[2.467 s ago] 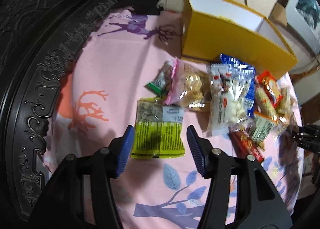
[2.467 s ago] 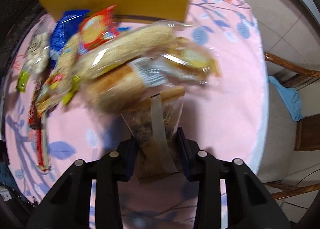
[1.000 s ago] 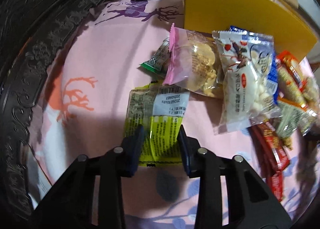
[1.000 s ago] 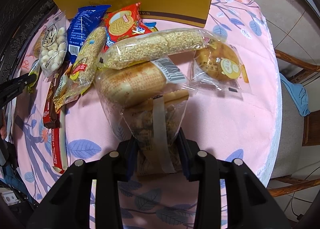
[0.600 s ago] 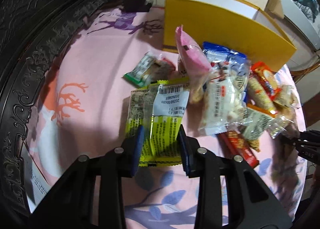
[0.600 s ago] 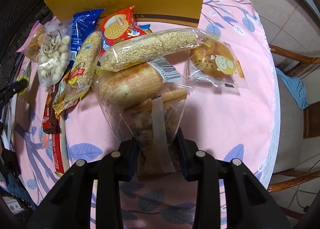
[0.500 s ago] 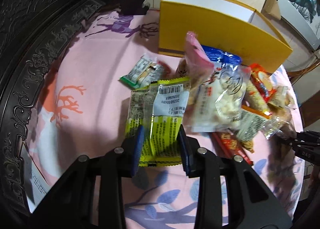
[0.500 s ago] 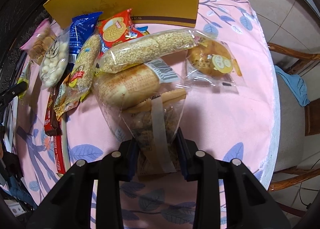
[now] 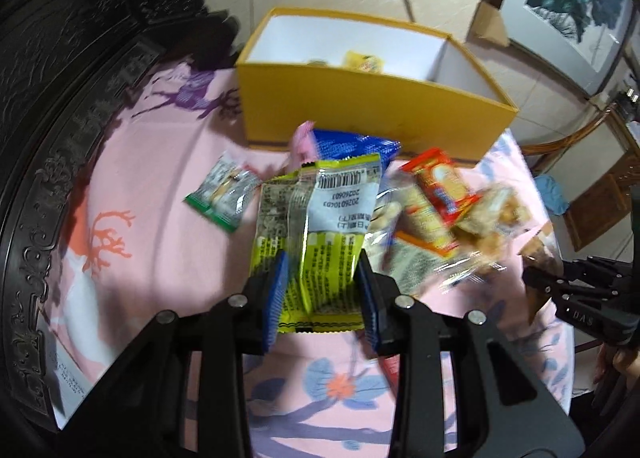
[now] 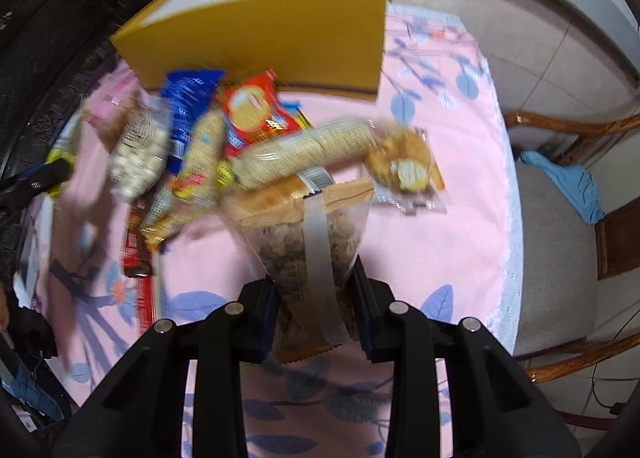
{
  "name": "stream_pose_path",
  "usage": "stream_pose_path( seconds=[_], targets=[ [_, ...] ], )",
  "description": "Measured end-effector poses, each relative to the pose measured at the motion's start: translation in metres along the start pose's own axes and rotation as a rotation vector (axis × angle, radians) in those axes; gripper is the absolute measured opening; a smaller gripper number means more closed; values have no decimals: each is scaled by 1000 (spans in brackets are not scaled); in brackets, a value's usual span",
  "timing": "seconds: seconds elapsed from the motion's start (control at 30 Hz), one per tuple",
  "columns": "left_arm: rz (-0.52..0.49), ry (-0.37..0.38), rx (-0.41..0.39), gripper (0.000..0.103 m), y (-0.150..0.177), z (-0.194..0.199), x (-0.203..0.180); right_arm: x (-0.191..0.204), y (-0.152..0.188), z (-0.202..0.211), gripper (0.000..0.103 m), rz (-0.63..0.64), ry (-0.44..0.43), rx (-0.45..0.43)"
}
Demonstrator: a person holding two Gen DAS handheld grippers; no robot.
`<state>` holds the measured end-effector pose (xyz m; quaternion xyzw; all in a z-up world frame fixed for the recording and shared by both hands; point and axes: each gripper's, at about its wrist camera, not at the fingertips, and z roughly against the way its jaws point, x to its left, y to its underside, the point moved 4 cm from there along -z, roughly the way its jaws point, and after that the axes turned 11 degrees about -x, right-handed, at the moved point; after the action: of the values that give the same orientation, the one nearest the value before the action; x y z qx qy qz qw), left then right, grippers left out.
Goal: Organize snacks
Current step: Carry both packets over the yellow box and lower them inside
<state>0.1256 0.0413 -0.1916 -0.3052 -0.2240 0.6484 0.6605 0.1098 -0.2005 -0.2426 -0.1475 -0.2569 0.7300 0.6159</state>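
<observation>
My left gripper (image 9: 320, 262) is shut on a yellow-green snack packet (image 9: 320, 202) with a white barcode label, held up above the pink tablecloth (image 9: 160, 178). My right gripper (image 10: 314, 278) is shut on a clear bag of brown snack (image 10: 304, 226) with a white seam strip, lifted off the cloth. The open yellow box (image 9: 360, 110) stands at the back of the table, with a yellow item (image 9: 362, 62) inside. Between the two grippers lies a heap of snacks: a blue packet (image 10: 192, 98), a red cracker packet (image 10: 252, 106), a long rice bar (image 10: 308, 154) and a bun (image 10: 404, 162).
A small green-edged packet (image 9: 222, 194) lies alone left of the heap. Red chocolate bars (image 10: 138, 258) lie near the front. Dark carved wood (image 9: 60, 98) borders the table on the left. A wooden chair (image 10: 560, 218) with a blue cloth (image 10: 568, 182) stands to the right.
Both grippers have risen with their packets. The yellow-green packet has come off the cloth, and the inside of the yellow box now shows in the left wrist view.
</observation>
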Motion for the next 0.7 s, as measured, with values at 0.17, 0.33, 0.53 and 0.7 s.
stream_pose_path(
  seconds=[0.17,0.33,0.53,0.7],
  targets=[
    [-15,37,-29,33,-16,4,-16,25,-27,28,33,39,-37,-79],
    [-27,56,-64,33,-46,3,-26,45,-64,36,33,62,-58,-129],
    [-30,75,-111,33,-110,-13,-34,47,-139,32,33,56,-62,-205],
    [-52,71,-134,34,-169,-35,-39,42,-198,20,33,31,-44,-247]
  ],
)
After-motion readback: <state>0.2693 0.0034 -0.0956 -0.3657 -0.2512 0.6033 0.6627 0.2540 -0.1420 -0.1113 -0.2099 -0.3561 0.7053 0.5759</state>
